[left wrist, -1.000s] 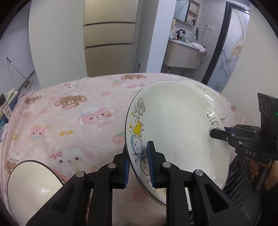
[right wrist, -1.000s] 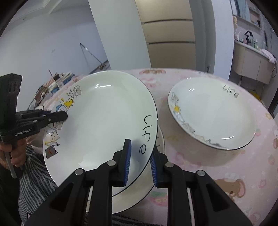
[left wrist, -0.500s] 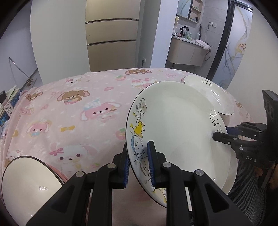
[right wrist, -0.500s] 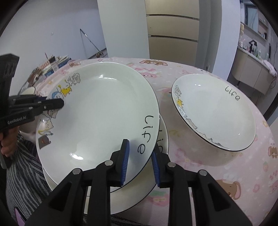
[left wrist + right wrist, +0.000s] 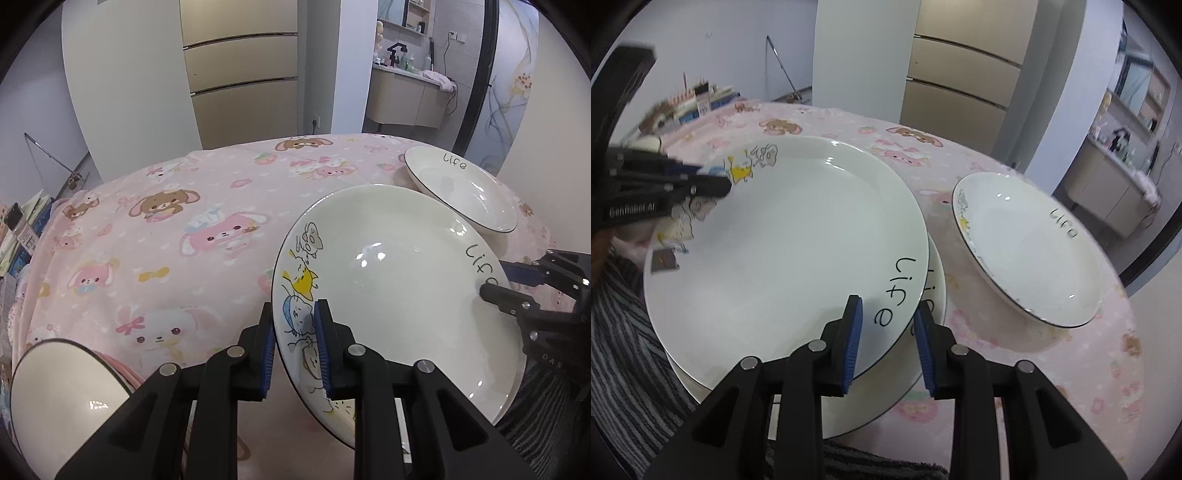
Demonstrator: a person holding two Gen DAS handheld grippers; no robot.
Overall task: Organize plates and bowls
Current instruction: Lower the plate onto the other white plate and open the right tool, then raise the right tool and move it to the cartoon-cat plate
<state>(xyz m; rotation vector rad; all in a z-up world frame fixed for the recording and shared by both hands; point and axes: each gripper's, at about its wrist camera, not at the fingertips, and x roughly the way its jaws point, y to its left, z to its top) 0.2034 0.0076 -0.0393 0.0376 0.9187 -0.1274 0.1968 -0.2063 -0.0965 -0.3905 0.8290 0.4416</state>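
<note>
Fingers (image 5: 854, 332) straddling plate (image 5: 775, 251), second plate (image 5: 923, 295) beneath

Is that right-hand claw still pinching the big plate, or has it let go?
Apart. In the right wrist view, the right gripper stands open, blue pads clear of the big plate's rim either side.

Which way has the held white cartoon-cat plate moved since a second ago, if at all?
Yes: the white cartoon-cat plate has come down, flattening toward the lower white plate beneath it.

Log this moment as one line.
left gripper: shut on cat plate | right gripper: open around its rim | below: second plate | shallow bowl apart
</note>
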